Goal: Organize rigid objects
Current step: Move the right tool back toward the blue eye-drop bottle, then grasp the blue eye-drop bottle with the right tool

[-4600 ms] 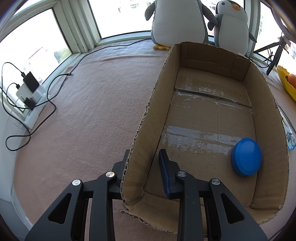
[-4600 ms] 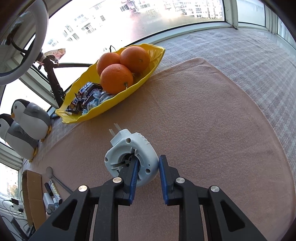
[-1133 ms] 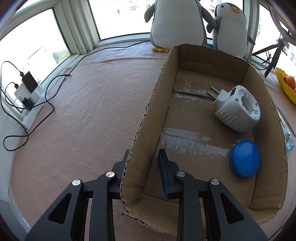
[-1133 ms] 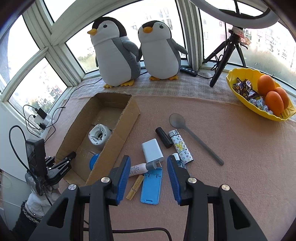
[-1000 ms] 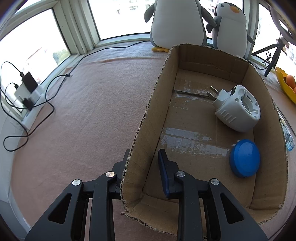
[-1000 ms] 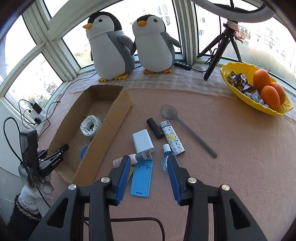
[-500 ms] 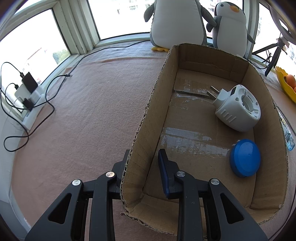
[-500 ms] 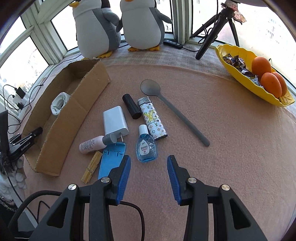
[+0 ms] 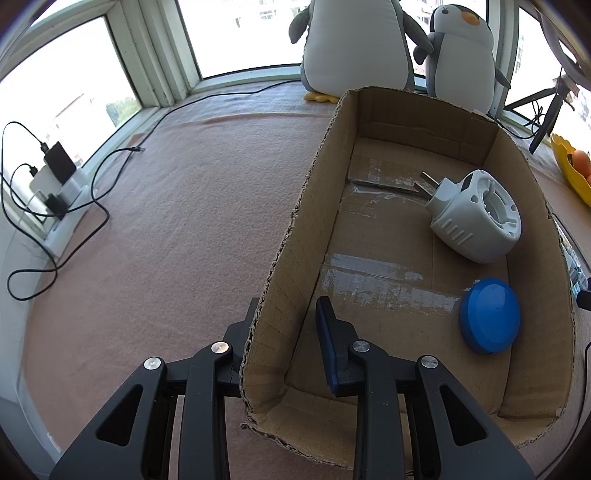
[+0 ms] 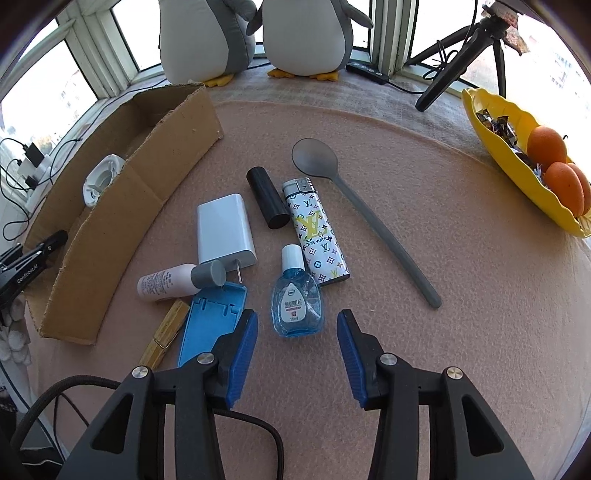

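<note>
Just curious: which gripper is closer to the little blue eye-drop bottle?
Right. The right gripper hangs open just short of the eye-drop bottle; the left gripper is clamped on the cardboard box wall, farther off.

Box (image 9: 291, 258) was rough matt cardboard; bench (image 10: 461, 258) had fuzzy cloth; bottle (image 10: 295, 306) was clear glossy plastic; spoon (image 10: 369, 214) matt.

Two plush penguins (image 10: 255, 33) stand side by side at the window. A black tripod (image 10: 458, 48) rises near a yellow bowl (image 10: 495, 122) holding oranges (image 10: 546, 142) and wrapped sweets. Over on the sill, chargers (image 9: 55, 173) and black cables (image 9: 55, 236) trail across the pinkish cloth (image 9: 177, 221).
</note>
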Tool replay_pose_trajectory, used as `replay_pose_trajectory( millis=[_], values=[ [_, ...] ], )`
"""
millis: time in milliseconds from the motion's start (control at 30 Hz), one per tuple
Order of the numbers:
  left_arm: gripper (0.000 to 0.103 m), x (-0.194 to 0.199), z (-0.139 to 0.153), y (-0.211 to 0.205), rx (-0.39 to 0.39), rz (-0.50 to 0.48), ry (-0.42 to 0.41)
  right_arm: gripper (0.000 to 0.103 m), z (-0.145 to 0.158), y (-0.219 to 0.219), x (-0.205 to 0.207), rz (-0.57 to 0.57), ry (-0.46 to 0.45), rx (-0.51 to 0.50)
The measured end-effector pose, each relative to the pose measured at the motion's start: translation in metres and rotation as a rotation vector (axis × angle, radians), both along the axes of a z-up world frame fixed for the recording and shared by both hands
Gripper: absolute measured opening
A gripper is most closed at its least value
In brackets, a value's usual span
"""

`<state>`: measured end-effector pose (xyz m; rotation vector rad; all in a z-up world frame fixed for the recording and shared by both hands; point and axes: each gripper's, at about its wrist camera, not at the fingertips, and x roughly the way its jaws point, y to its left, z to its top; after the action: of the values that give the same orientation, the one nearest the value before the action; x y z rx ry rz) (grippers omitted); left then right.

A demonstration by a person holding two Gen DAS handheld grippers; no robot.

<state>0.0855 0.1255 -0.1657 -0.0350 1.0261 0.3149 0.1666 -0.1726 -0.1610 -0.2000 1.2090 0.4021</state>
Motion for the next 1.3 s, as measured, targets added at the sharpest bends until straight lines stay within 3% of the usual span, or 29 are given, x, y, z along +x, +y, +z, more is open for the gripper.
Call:
replay_pose_trajectory(
  millis=[600, 700, 867, 1300],
  values=[
    [0.026, 0.000, 0.000, 0.000, 0.000, 0.000, 0.000, 0.041, -0.006, 0.012, 0.009, 0.049, -0.012, -0.073],
    [0.026, 0.000, 0.000, 0.000, 0.000, 0.000, 0.000, 0.040, -0.006, 0.013, 0.011, 0.050, -0.008, -0.071],
    [0.026, 0.000, 0.000, 0.000, 0.000, 0.001, 0.000, 0.028, -0.006, 0.012, 0.013, 0.052, 0.002, -0.060],
    [0.026, 0.000, 0.000, 0.000, 0.000, 0.000, 0.000, 0.028, -0.004, -0.004, -0.001, 0.005, 0.016, 0.001]
  ],
)
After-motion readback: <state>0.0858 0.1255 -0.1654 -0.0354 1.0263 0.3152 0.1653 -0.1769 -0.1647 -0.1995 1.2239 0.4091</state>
